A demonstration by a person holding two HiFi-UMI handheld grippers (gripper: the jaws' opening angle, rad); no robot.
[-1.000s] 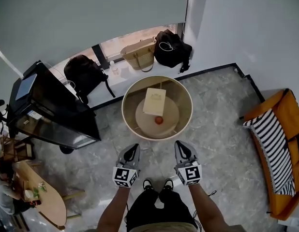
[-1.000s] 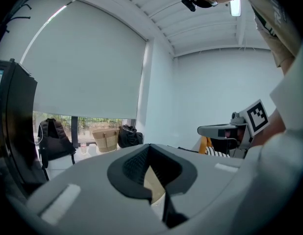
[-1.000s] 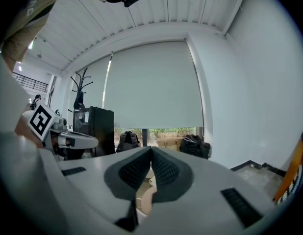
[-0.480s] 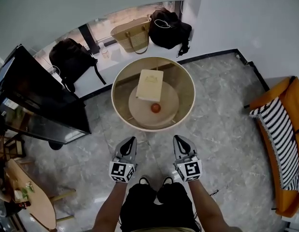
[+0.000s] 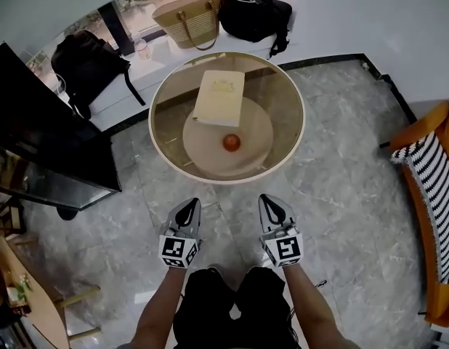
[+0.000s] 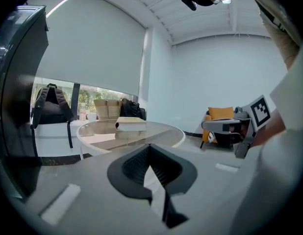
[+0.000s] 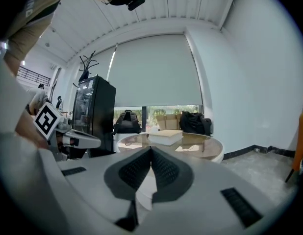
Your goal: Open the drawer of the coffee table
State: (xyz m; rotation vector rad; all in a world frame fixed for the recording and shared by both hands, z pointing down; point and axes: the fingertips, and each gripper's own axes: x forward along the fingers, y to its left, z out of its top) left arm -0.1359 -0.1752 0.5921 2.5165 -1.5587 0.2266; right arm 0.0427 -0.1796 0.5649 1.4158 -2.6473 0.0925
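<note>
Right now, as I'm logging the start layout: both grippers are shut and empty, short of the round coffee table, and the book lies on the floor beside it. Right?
One thing is wrong: the book lies on the glass top of the coffee table, not the floor, as the head view shows. The left gripper and right gripper are shut, empty and short of it.

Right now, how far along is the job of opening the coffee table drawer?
Nothing looks done: I can make out no drawer, open or closed, on the coffee table. In hand: the left gripper and right gripper, both shut and empty, hang side by side short of the table's near edge. Left: reach the table, find the drawer, grip it and pull.
</note>
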